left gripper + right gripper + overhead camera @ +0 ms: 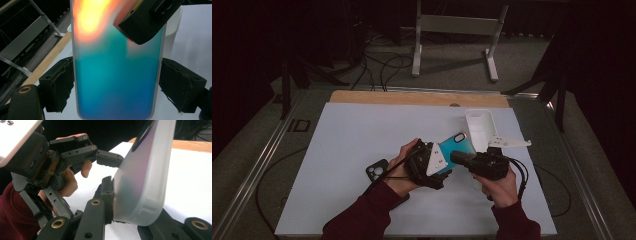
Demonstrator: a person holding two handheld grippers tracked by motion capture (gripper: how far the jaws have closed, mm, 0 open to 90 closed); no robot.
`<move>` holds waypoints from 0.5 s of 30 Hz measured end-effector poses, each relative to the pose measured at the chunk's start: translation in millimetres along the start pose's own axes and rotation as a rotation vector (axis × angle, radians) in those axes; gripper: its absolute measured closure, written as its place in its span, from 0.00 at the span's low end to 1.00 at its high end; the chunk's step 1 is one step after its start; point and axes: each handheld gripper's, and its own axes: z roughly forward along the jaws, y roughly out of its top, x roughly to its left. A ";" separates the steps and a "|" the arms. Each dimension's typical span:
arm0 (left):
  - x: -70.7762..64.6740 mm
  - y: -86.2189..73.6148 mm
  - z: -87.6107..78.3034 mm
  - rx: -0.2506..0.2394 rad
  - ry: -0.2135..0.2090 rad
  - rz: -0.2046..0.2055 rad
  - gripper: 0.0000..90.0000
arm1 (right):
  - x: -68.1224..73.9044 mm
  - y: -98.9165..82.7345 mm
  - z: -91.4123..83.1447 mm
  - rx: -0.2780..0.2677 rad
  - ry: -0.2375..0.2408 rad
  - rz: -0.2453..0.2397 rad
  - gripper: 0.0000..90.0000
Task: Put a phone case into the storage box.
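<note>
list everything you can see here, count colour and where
phone: 1, teal with a frosted clear case, held up over the middle of the table between both grippers
phone case: 1, black, lying flat on the table left of the left hand
tray: 1, white, far right part of the table
table: 1, white top with a wooden far edge
stand: 1, grey metal, on the floor beyond the table
left gripper: 1, black, pads on both long edges of the phone
right gripper: 1, black, clamped on one end of the phone
sleeves: 2, dark red, bottom edge
</note>
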 end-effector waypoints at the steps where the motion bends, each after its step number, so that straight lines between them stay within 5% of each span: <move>1: -0.2 -0.2 0.4 -0.001 0.001 -0.003 0.19 | 0.3 0.1 0.1 -0.001 -0.003 -0.001 0.90; 15: 6.4 -5.2 -2.6 -0.010 -0.047 -0.040 0.15 | 1.4 0.3 -4.1 -0.005 -0.060 -0.038 0.91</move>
